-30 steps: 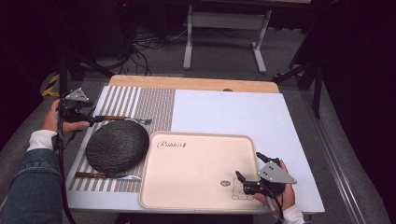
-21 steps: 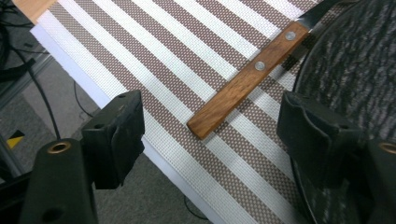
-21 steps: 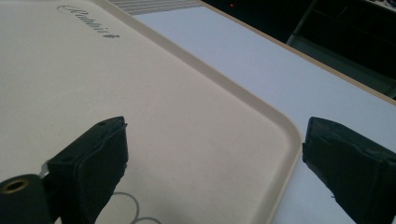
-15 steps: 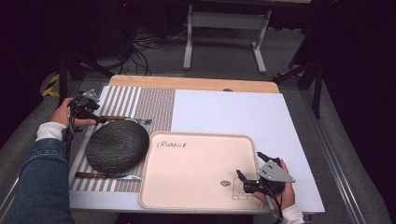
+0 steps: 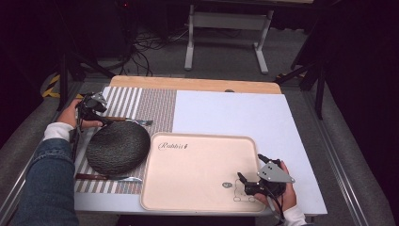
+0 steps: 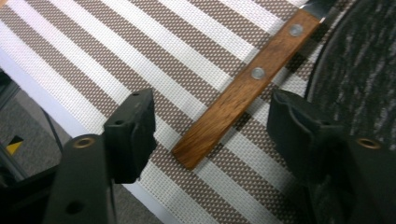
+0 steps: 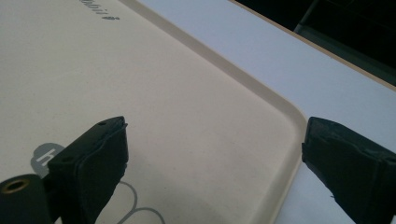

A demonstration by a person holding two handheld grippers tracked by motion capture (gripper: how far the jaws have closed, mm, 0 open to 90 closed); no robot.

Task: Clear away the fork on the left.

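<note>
One knife [image 6: 245, 88] lay on the striped mat [image 5: 141, 101] just beyond the dark plate [image 5: 117, 147], and within a second the left hand-held gripper [image 5: 99, 115] had dropped onto its wooden handle, jaws wide and empty astride it. A grasp looked imminent. The right hand-held gripper [image 5: 249, 183] waited open and empty over the tray [image 5: 197, 188] corner on the worktop [image 5: 235, 113].

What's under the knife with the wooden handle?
The wooden-handled knife lies on the striped placemat, between the open left gripper. The dark round plate rests beside it. What the mat covers is hidden.
</note>
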